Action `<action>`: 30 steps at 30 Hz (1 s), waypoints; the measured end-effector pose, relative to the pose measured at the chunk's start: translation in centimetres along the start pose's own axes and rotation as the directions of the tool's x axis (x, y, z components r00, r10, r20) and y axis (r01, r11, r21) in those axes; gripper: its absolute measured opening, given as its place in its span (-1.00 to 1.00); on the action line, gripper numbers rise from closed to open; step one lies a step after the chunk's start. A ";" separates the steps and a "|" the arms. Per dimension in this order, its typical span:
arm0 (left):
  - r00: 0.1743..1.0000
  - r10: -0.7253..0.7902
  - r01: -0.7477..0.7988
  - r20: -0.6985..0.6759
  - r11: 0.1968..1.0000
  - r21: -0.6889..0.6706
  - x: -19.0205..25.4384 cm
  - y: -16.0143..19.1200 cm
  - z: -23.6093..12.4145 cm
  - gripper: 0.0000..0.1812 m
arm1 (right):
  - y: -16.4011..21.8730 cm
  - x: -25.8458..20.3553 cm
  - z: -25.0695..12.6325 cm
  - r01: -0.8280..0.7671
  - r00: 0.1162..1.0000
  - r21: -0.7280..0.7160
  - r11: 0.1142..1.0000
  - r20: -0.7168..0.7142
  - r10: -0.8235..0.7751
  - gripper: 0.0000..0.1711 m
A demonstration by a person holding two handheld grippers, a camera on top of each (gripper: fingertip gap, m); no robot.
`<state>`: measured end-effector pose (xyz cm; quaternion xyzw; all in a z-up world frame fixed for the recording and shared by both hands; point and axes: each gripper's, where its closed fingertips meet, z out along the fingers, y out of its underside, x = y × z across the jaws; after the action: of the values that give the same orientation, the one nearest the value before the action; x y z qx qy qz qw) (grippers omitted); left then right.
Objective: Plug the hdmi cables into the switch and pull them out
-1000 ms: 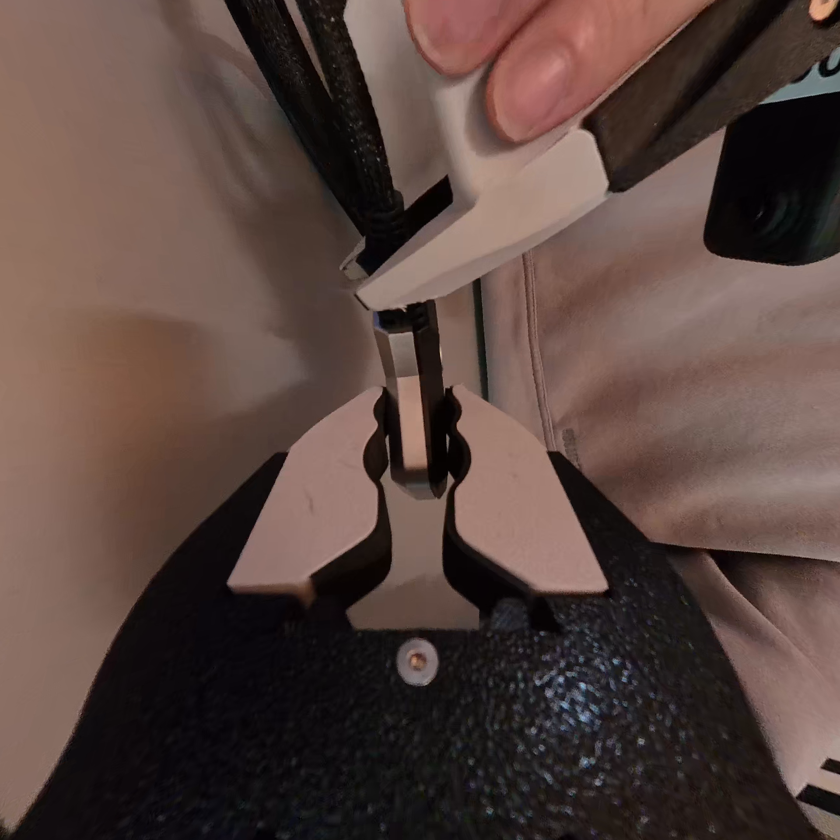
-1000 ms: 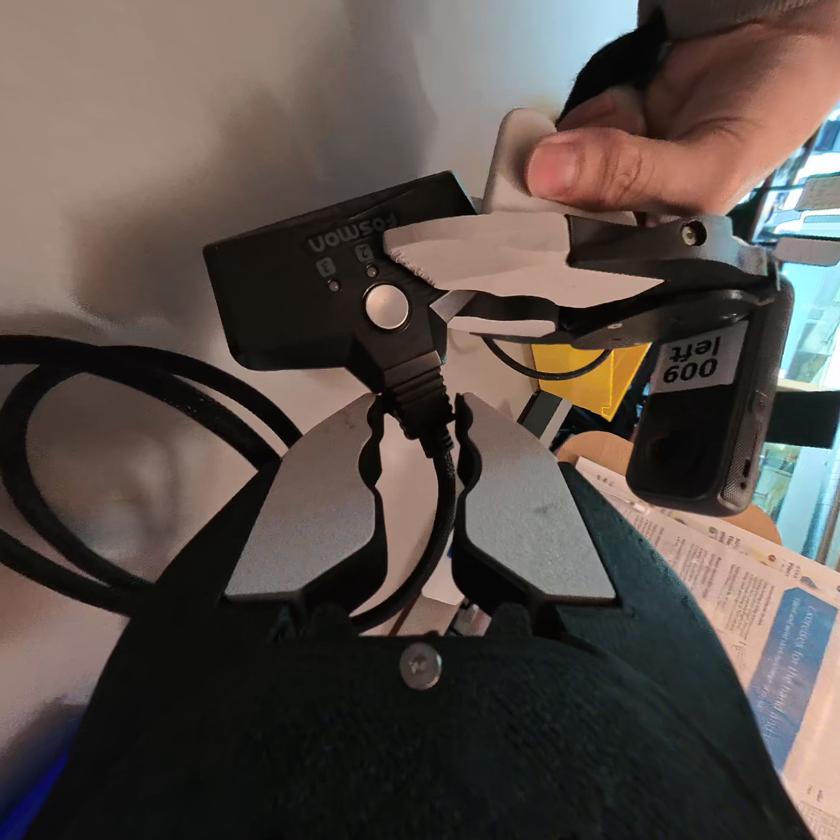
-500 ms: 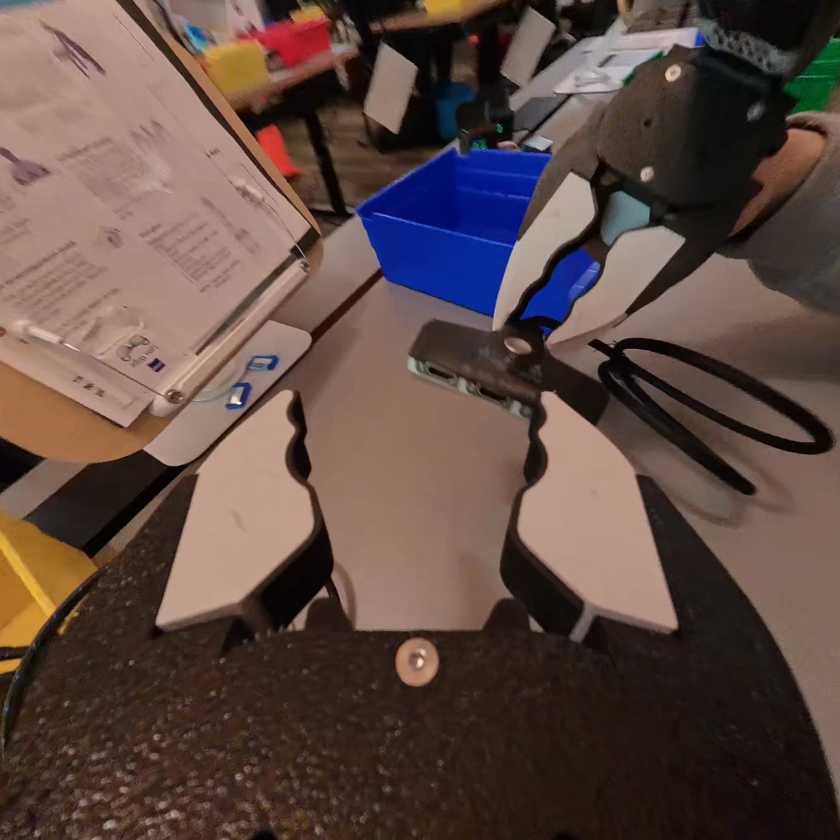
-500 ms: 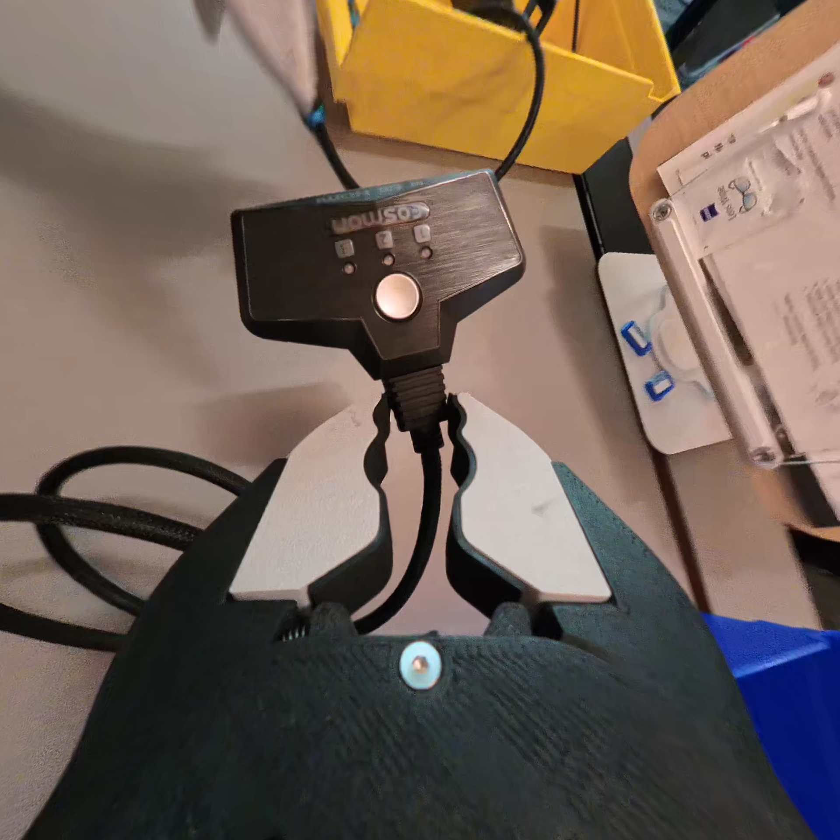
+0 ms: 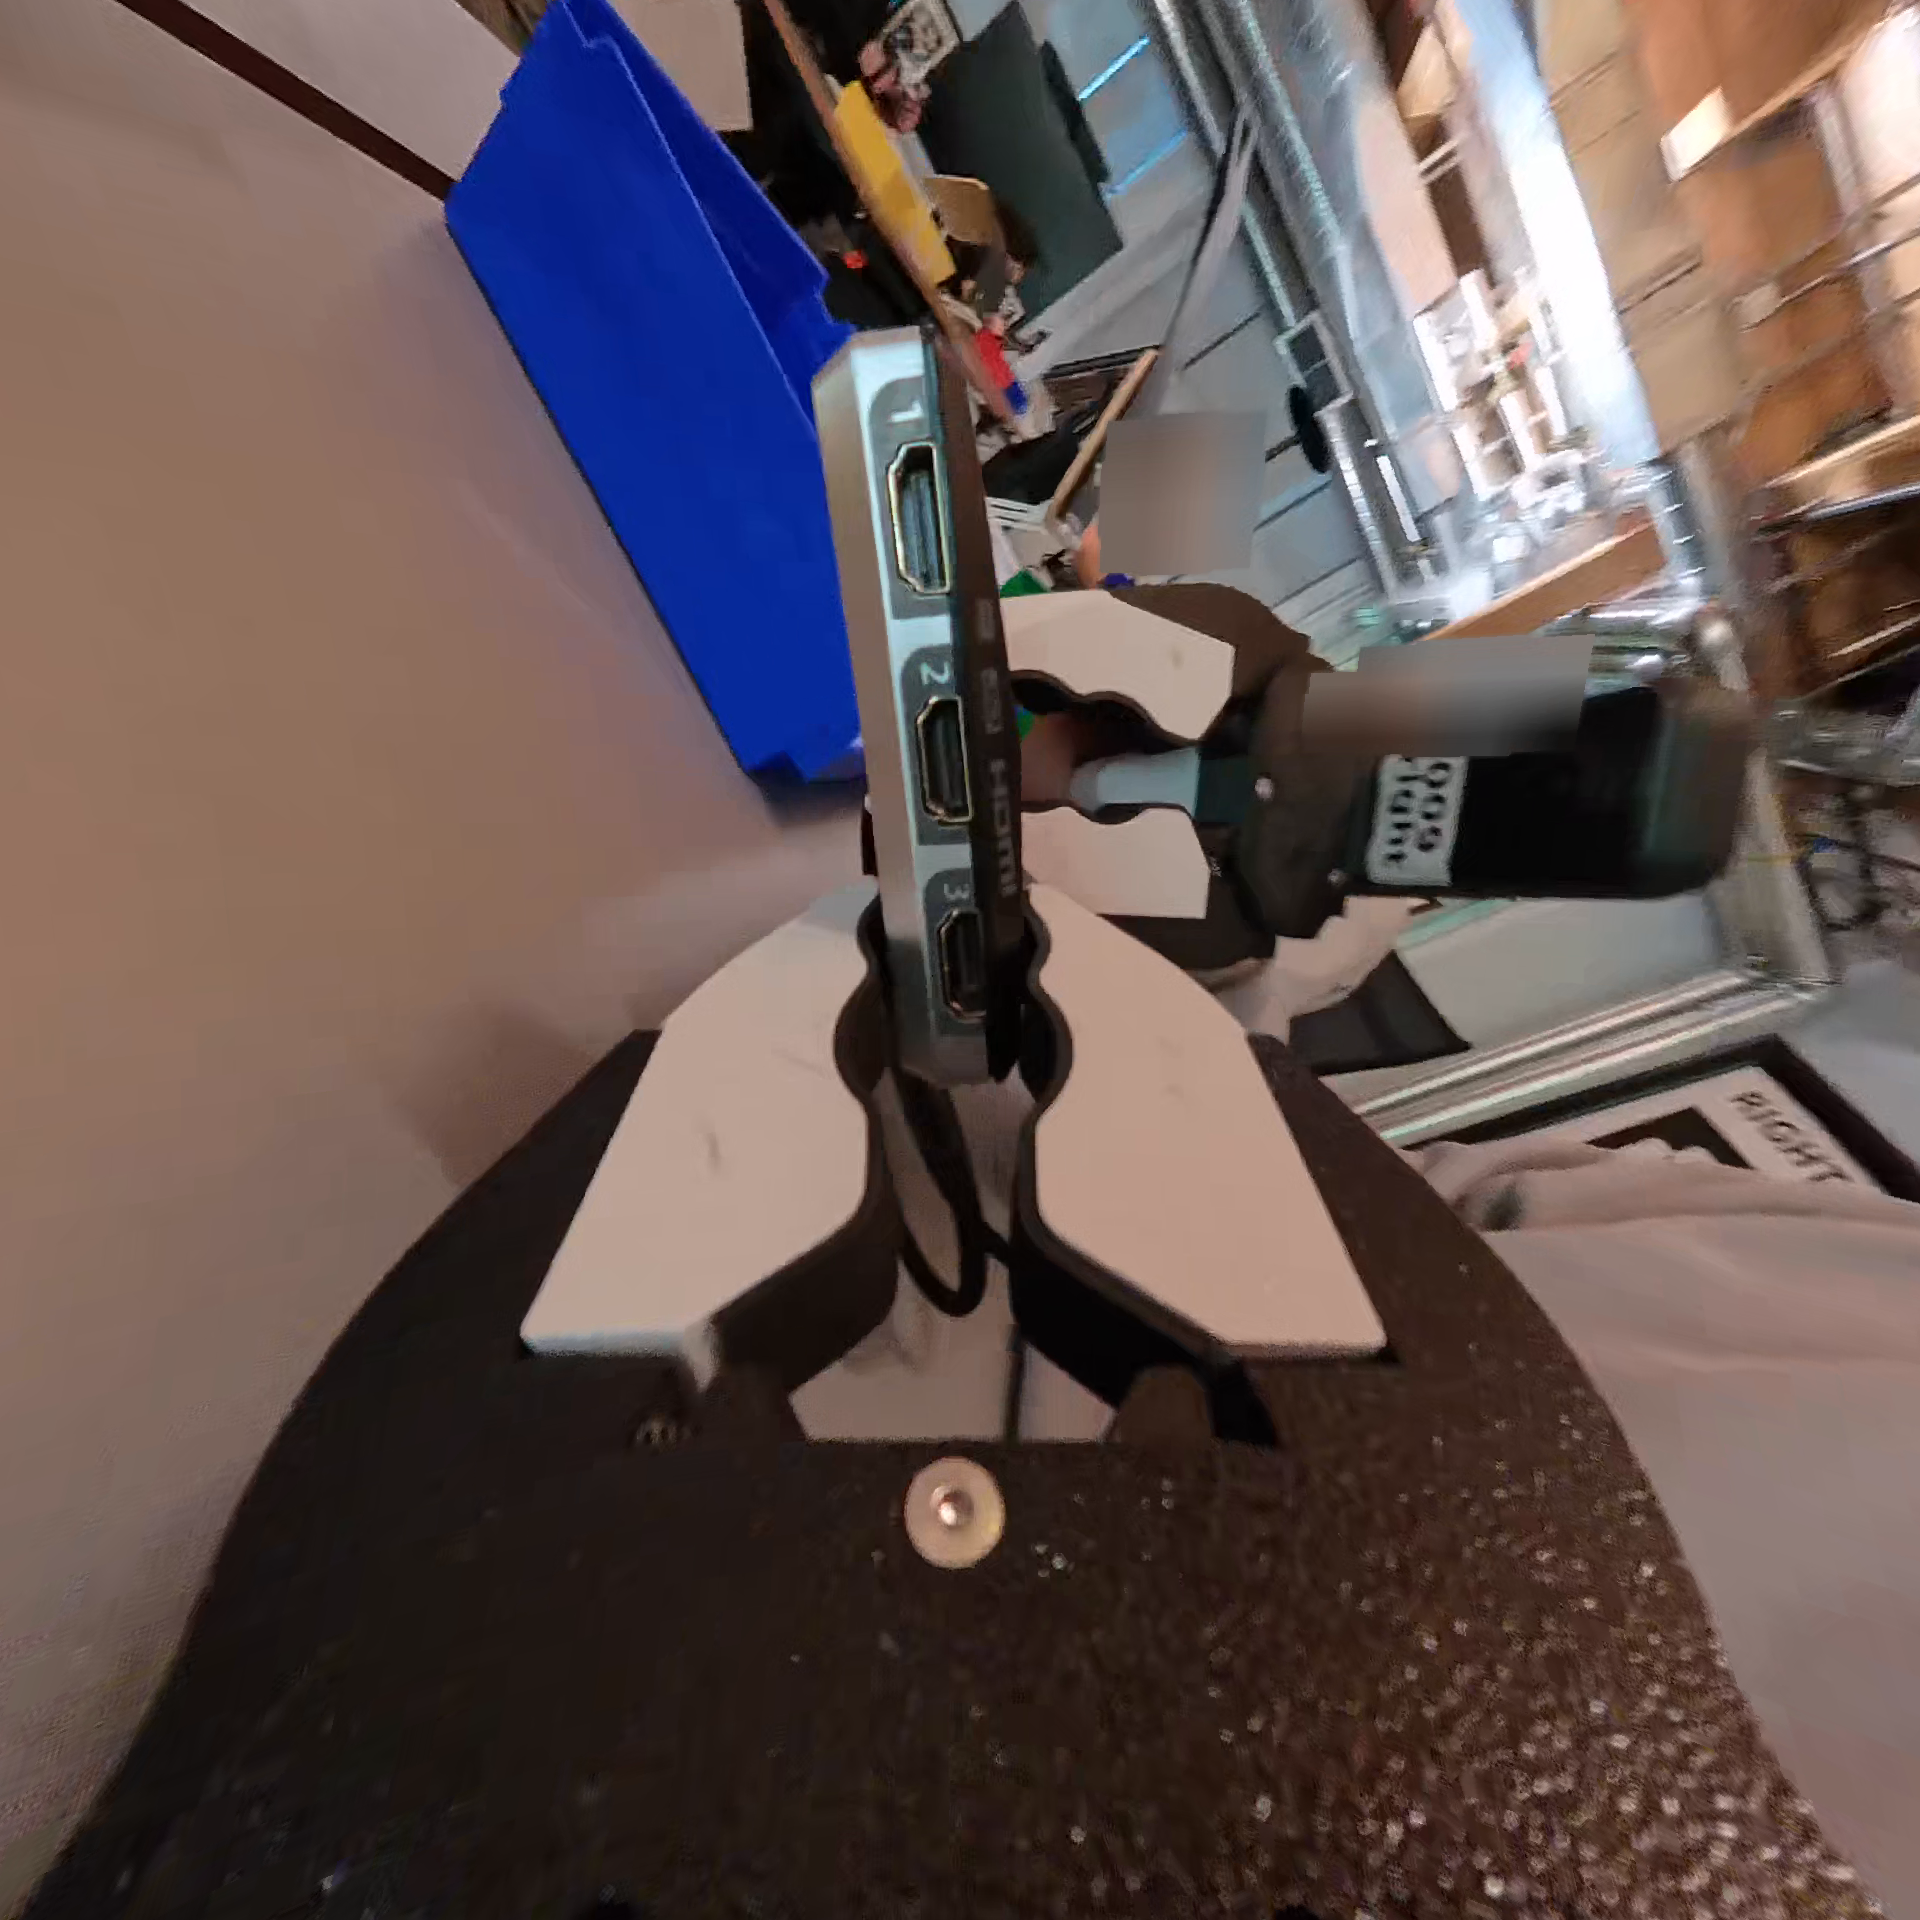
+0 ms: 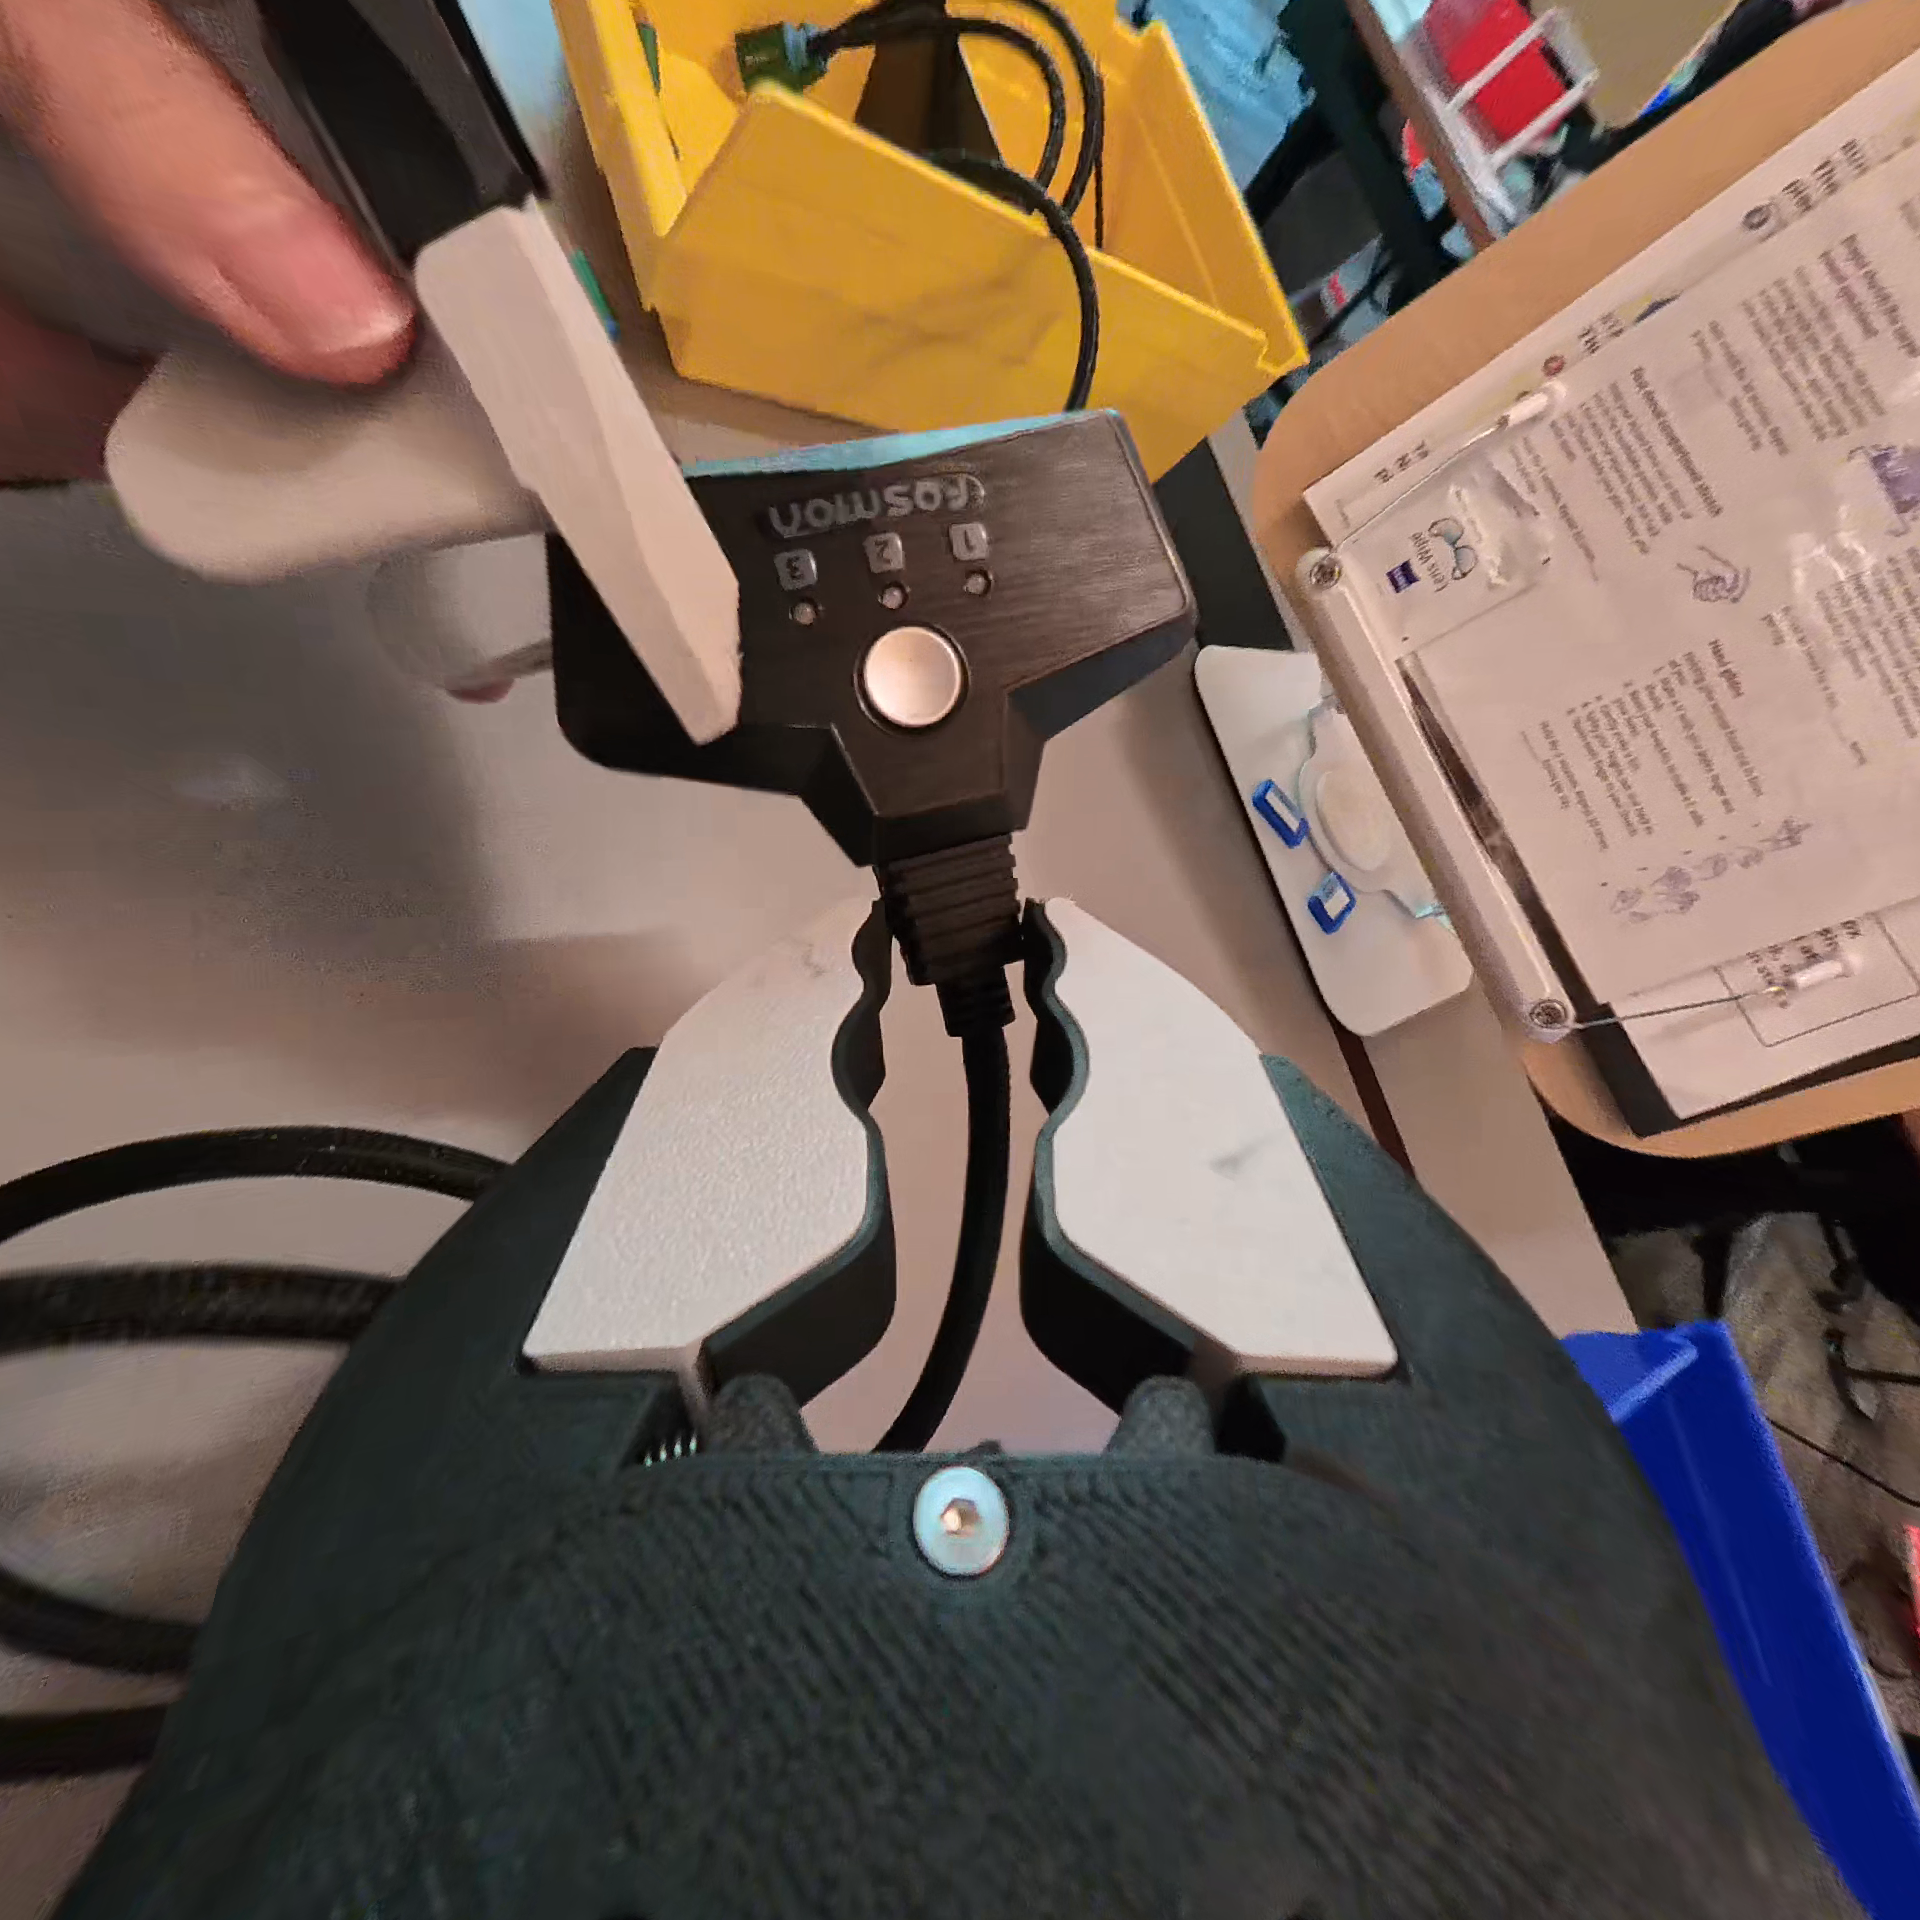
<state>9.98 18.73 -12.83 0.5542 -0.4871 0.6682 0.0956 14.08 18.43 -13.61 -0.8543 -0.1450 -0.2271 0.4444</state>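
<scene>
The black HDMI switch (image 5: 925,727) is held off the table between both grippers. My left gripper (image 5: 951,966) is shut on its end by the third port; all three ports face the left wrist view and are empty. My right gripper (image 6: 956,925) is shut on the ribbed collar of the switch's own cable (image 6: 982,1195), with the switch (image 6: 1039,582) face up ahead of it. The left gripper's finger (image 6: 623,540) clamps the switch's left corner there. The right gripper (image 5: 1023,758) shows behind the switch in the left wrist view. Loose black braided HDMI cables (image 6: 208,1174) lie on the table at the left.
A blue bin (image 5: 644,416) stands on the beige table (image 5: 260,727) behind the switch. A yellow bin (image 6: 935,260) with cords stands beyond the switch. A clipboard with papers (image 6: 1662,623) and a white pad (image 6: 1340,831) lie to the right.
Half a second ago my left gripper was open, short of the switch. Now it is shut on the switch's port end. My right gripper has kept its hold on the cable collar.
</scene>
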 end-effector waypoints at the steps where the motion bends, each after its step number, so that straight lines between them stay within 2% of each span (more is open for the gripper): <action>1: 0.999 -0.028 0.028 -0.030 1.000 0.000 0.1 0.1 0.0 -0.78 | -0.1 -0.1 -0.1 -0.016 1.000 0.049 0.999 0.020 0.015 -0.71; 3: 0.982 -0.136 0.136 -0.129 0.991 -0.003 0.7 0.3 -0.3 -0.78 | -0.7 -0.5 -0.7 -0.023 0.995 0.187 0.982 0.101 0.004 -0.72; 5: 0.921 -0.247 0.260 -0.300 0.966 0.004 2.3 0.1 -0.6 -0.78 | -1.7 -0.6 -1.8 -0.017 0.990 0.358 0.934 0.140 -0.035 -0.72; 6: 0.881 -0.289 0.315 -0.375 0.949 0.007 3.0 -0.1 -0.6 -0.78 | -2.1 -0.5 -2.3 -0.046 0.987 0.413 0.910 0.159 -0.022 -0.70; 8: 0.838 -0.326 0.366 -0.438 0.931 0.006 3.7 -0.1 -0.4 -0.78 | -3.2 -0.8 -3.4 -0.139 0.972 0.501 0.854 0.235 0.021 -0.68; 10: 0.824 -0.343 0.394 -0.452 0.919 0.021 3.9 -0.3 -0.1 -0.78 | -3.4 -0.6 -3.9 -0.177 0.967 0.527 0.831 0.250 0.048 -0.66; 12: 0.804 -0.368 0.431 -0.468 0.902 0.030 4.0 -0.4 0.0 -0.78 | -3.9 0.0 -4.4 -0.171 0.977 0.582 0.795 0.204 0.061 -0.61; 15: 0.798 -0.389 0.459 -0.461 0.888 0.044 4.0 -0.3 0.2 -0.78 | -3.7 -0.1 -4.6 -0.172 0.978 0.596 0.785 0.199 0.064 -0.59; 18: 0.764 -0.412 0.507 -0.497 0.859 0.067 4.3 -1.0 -0.2 -0.78 | -4.4 0.7 -5.9 -0.244 0.966 0.656 0.714 0.232 0.117 -0.58; 24: 0.785 -0.399 0.492 -0.474 0.866 0.085 5.1 -1.2 0.0 -0.78 | -4.8 1.1 -6.3 -0.330 0.942 0.671 0.664 0.281 0.184 -0.66; 30: 0.839 -0.384 0.440 -0.385 0.896 0.063 5.3 -0.6 0.4 -0.78 | -4.4 0.8 -5.9 -0.286 0.957 0.671 0.684 0.238 0.166 -0.59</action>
<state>8.67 16.56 -8.18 0.5186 -0.2785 0.7569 0.2839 11.23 16.03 -7.20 -0.6491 -0.1478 -0.0303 0.7456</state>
